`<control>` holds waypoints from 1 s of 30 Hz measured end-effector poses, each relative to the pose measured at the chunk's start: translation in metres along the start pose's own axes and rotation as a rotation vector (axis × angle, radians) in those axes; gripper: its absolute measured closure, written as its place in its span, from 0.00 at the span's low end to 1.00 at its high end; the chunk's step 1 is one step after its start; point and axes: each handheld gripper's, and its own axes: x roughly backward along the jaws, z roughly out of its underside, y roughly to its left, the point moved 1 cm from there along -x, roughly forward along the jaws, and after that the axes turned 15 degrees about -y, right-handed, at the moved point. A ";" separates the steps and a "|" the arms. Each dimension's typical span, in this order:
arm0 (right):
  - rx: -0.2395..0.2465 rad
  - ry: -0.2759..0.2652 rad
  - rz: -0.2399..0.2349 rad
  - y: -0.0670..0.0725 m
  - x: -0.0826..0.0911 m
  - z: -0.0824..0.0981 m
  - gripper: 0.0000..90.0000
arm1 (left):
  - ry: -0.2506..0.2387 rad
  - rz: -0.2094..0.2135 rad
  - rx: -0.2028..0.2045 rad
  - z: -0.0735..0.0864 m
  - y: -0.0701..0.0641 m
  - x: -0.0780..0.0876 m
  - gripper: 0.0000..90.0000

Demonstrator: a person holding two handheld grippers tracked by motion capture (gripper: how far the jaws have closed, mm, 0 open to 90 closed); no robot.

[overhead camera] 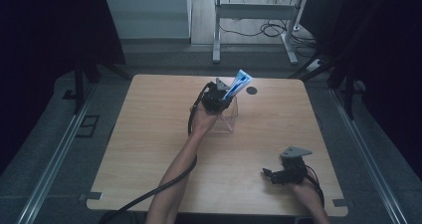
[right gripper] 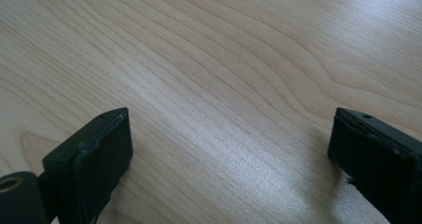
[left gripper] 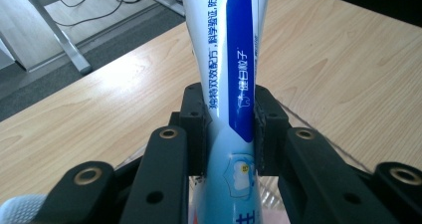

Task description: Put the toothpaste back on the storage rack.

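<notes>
Upper centre of the high view, the left gripper (overhead camera: 219, 95) grasps a blue-and-white tube (left gripper: 234, 79) between its fingers (left gripper: 193, 115), tilted up-right above a clear box (overhead camera: 226, 119) on the counter (overhead camera: 149, 134). Lower right, the right gripper (right gripper: 229, 144) rests released.
</notes>
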 end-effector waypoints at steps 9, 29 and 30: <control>-0.001 0.000 0.001 0.000 0.000 0.000 0.04 | 0.026 0.015 -0.010 0.005 -0.002 -0.001 0.79; 0.001 0.000 0.002 0.000 0.000 0.000 0.04 | 0.108 0.036 -0.048 0.007 -0.003 0.004 0.77; 0.001 0.000 0.002 0.000 0.000 0.000 0.04 | 0.113 0.039 -0.052 0.007 -0.003 0.004 0.77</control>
